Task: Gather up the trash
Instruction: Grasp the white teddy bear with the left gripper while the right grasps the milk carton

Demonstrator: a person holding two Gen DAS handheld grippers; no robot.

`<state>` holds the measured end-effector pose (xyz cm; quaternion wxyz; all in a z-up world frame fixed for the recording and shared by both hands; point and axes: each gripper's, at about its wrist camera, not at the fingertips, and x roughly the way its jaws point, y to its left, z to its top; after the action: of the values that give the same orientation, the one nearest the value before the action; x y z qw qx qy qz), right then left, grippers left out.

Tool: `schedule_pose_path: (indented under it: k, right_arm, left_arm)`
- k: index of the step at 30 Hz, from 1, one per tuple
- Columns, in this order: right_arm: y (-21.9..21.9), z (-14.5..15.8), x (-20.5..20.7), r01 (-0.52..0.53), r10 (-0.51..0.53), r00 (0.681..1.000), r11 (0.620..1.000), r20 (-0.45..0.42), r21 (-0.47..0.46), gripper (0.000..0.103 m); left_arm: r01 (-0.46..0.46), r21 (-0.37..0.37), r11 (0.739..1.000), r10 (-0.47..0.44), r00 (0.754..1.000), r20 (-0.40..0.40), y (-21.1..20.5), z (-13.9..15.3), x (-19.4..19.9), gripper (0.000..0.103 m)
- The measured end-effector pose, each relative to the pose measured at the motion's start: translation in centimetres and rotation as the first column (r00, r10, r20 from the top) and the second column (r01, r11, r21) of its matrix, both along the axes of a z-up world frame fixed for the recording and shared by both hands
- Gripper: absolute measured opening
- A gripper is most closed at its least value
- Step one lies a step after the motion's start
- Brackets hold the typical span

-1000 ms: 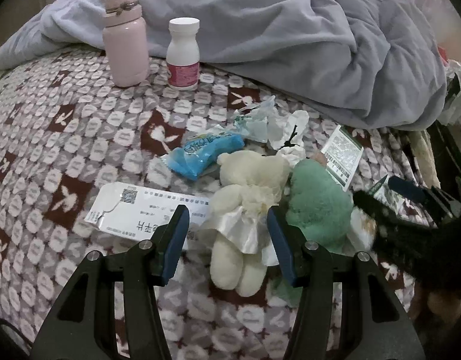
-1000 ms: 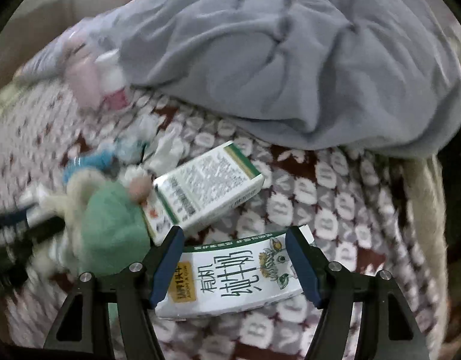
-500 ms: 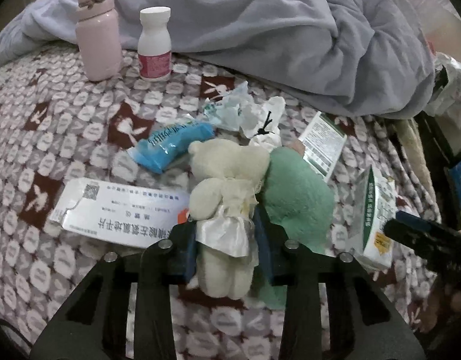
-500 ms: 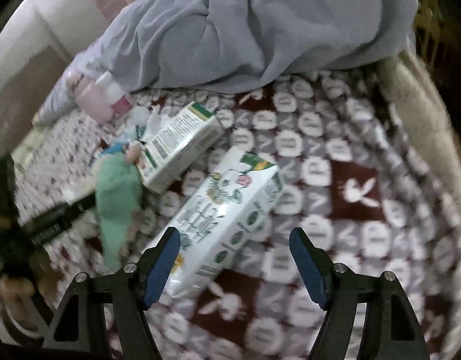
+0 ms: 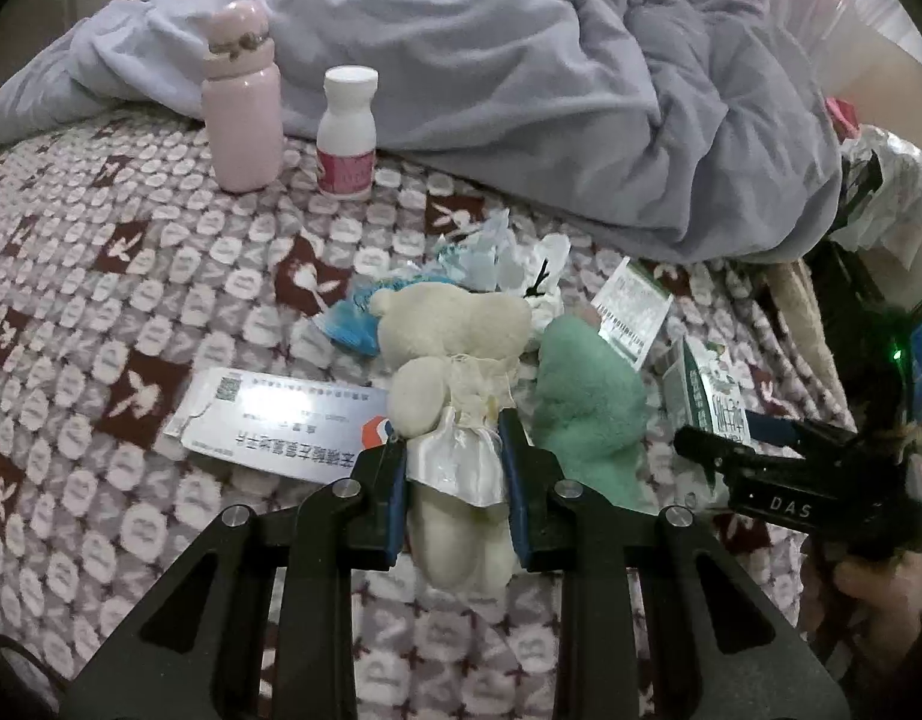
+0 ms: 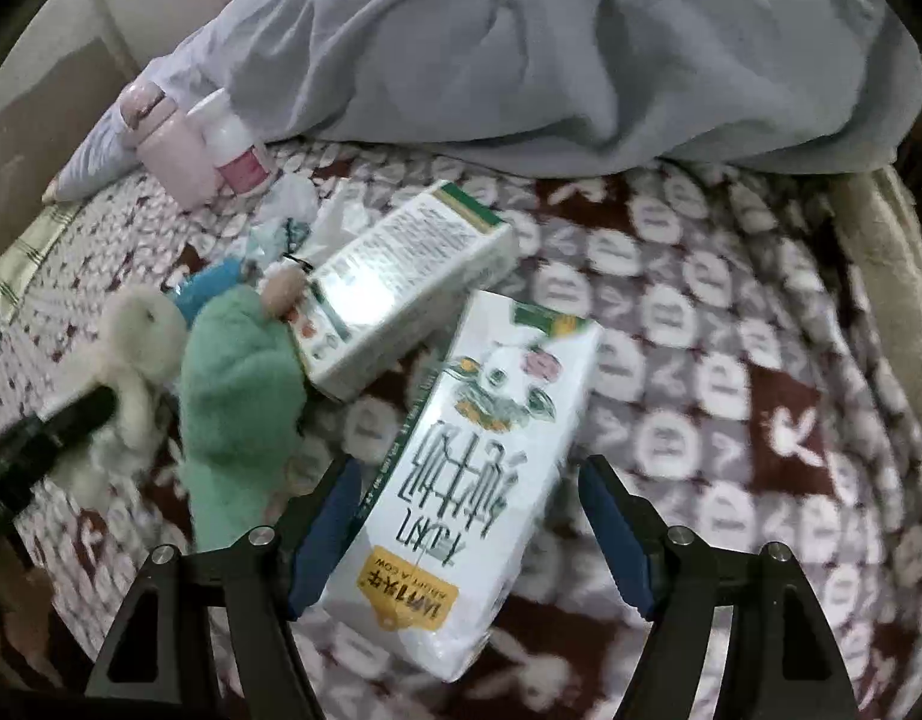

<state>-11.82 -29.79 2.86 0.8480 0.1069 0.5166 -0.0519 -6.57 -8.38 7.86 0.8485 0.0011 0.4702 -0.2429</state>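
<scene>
My left gripper (image 5: 452, 456) is shut on a cream plush bear (image 5: 455, 330), its pads pressing the waist at the white satin skirt. A green plush toy (image 5: 586, 396) leans against the bear's right side. A white milk carton (image 6: 490, 420) lies lengthwise between the fingers of my right gripper (image 6: 466, 516), which is open; the right pad stands clear of it. Behind it lies a green-and-white box (image 6: 401, 288). A flat white medicine box (image 5: 269, 420), a blue packet (image 5: 350, 324) and crumpled wrappers (image 5: 508, 258) lie around the toys.
Everything rests on a bed cover (image 5: 101, 300) with a brown and white rabbit pattern. A pink flask (image 5: 242, 108) and a white pill bottle (image 5: 347, 132) stand at the back left. A grey duvet (image 5: 550, 90) is heaped along the back. The bed's edge runs down the right.
The left jaws closed around the bear's waist. The right gripper rolled, and the milk carton went from crosswise between its fingers to lengthwise.
</scene>
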Motion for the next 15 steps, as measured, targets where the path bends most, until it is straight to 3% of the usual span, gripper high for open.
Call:
schedule_pose_path:
  k: [3, 5, 9, 15]
  right_arm:
    - [-1.4, 0.1, -0.6, 0.036, -0.036, 0.999, 0.999, -0.002, 0.026, 0.073]
    - [-1.6, 0.0, -0.7, 0.032, -0.032, 0.999, 0.997, 0.01, 0.073, 0.059]
    - [-1.5, 0.4, -1.9, 0.008, -0.012, 0.999, 0.997, 0.052, 0.079, 0.059]
    - [-2.5, 3.5, -5.2, 0.002, -0.018, 0.989, 0.994, 0.146, 0.11, 0.059]
  left_arm:
    - [0.003, -0.013, 1.0, -0.003, 1.0, 0.002, -0.3, 0.4, -0.3, 0.024]
    - [0.007, -0.018, 1.0, -0.007, 1.0, 0.005, -0.5, 0.7, -0.7, 0.024]
    - [0.025, -0.03, 0.999, -0.024, 1.0, 0.014, -1.1, 1.5, -1.7, 0.024]
    - [0.06, -0.058, 0.996, -0.058, 0.998, 0.036, -2.7, 3.2, -3.5, 0.024]
